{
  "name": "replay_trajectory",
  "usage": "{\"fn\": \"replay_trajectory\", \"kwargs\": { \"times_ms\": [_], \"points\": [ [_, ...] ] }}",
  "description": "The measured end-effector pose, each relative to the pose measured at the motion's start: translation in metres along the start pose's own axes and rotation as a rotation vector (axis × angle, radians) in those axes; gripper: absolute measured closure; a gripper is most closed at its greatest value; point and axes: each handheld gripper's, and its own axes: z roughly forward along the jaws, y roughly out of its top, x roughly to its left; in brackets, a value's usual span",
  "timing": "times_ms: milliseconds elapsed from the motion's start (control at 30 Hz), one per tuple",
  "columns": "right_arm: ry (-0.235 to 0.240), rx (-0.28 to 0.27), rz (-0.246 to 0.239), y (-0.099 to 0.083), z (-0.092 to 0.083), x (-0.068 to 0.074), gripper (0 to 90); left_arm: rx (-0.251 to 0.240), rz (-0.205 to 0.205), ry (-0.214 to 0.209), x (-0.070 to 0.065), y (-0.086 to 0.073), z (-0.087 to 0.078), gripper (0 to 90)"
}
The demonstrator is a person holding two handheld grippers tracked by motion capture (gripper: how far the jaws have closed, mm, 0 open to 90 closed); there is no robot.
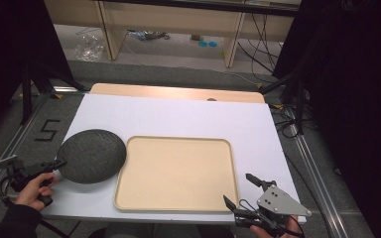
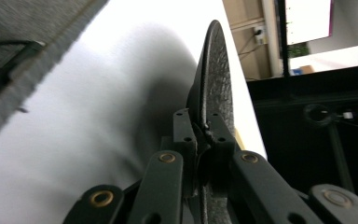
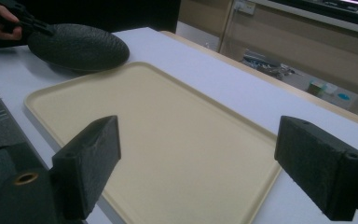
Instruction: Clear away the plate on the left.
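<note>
High view: a dark round plate [image 1: 92, 155] lies on the white table [image 1: 178, 116], at the left, and its right edge reaches over the left rim of the beige tray [image 1: 176, 173]. The left gripper [image 1: 59, 163] comes from the left side and its jaws are pressed together on the rim of the plate; the left gripper view shows the rough black rim [image 2: 216, 79] squeezed between the two pads. The tray is empty and sits in the middle of the table, so it stands directly beside the plate on the right. The right gripper [image 1: 238, 191] waits at the near right corner of the tray, its jaws wide apart with nothing between them. Behind the table I see wooden furniture legs [image 1: 106, 29], a plastic bag [image 1: 89, 47] and black cables [image 1: 263, 44] on the floor, well apart from the work.
</note>
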Motion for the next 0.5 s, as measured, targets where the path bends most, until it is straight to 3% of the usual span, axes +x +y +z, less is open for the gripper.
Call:
{"fn": "replay_trajectory", "kwargs": {
  "times_ms": [133,167,233,400,500],
  "points": [
    [-0.002,-0.002,-0.008,-0.0003,-0.0005,0.0003,15.5,-0.002,-0.017,-0.005,0.0007,0.0000,-0.0010,84.7],
    [-0.001,-0.007,-0.008,0.0002,-0.0002,0.0000,15.5,-0.002,-0.014,0.026,-0.0001,0.0016,-0.0022,84.8],
    [0.002,-0.001,-0.005,-0.0001,-0.0002,0.0002,15.5,-0.013,-0.013,0.001,0.0029,0.0029,-0.0027,84.2],
    [0.000,-0.006,-0.008,0.0002,-0.0001,-0.0004,15.5,-0.037,-0.039,0.006,0.0027,0.0039,-0.0049,84.0],
    [0.005,-0.001,-0.004,0.0000,-0.0001,-0.0002,15.5,-0.033,-0.037,-0.029,0.0012,0.0030,-0.0055,84.0]
  ]
}}
